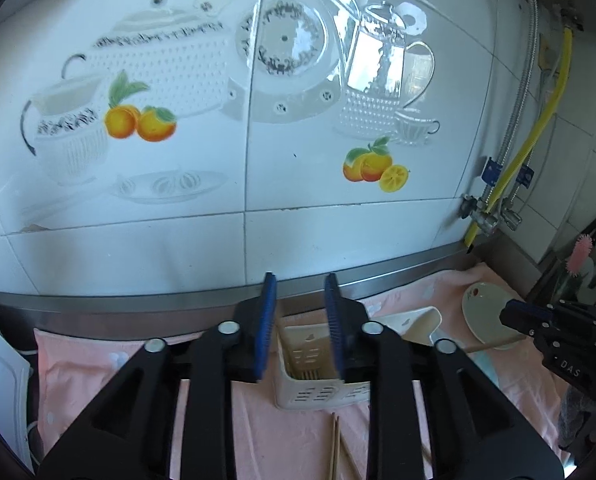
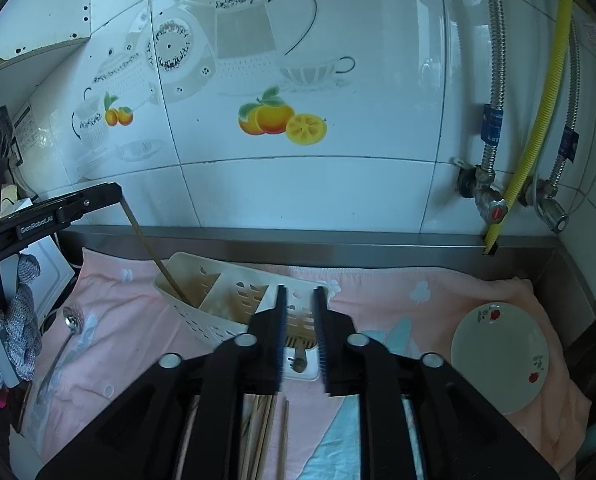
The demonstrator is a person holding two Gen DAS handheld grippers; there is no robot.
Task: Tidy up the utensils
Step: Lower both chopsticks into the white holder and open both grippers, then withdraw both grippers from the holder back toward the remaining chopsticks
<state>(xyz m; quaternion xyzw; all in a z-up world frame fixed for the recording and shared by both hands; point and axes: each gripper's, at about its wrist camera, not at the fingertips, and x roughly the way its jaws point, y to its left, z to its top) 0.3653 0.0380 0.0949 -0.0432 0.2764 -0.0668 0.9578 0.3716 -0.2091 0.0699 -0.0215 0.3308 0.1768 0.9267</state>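
A white slotted utensil holder (image 2: 217,280) lies on a pink towel (image 2: 398,300) by the wall. My left gripper (image 1: 300,278) hovers over its left end (image 1: 310,360), jaws apart, with nothing seen between the pads. In the right wrist view a chopstick (image 2: 145,240) runs from the left gripper's tip (image 2: 115,194) down into the left compartment. My right gripper (image 2: 300,290) is open above the right compartment, where a stick end (image 2: 298,364) shows. Loose chopsticks (image 2: 261,432) lie under it. A metal spoon (image 2: 67,320) rests on the towel at left.
A white plate with red flowers (image 2: 498,356) sits at the towel's right. A steel ledge (image 2: 338,244) and tiled wall back the counter. Valves and hoses (image 2: 490,200) stand in the right corner. A grey-gloved hand (image 2: 21,304) holds the left gripper.
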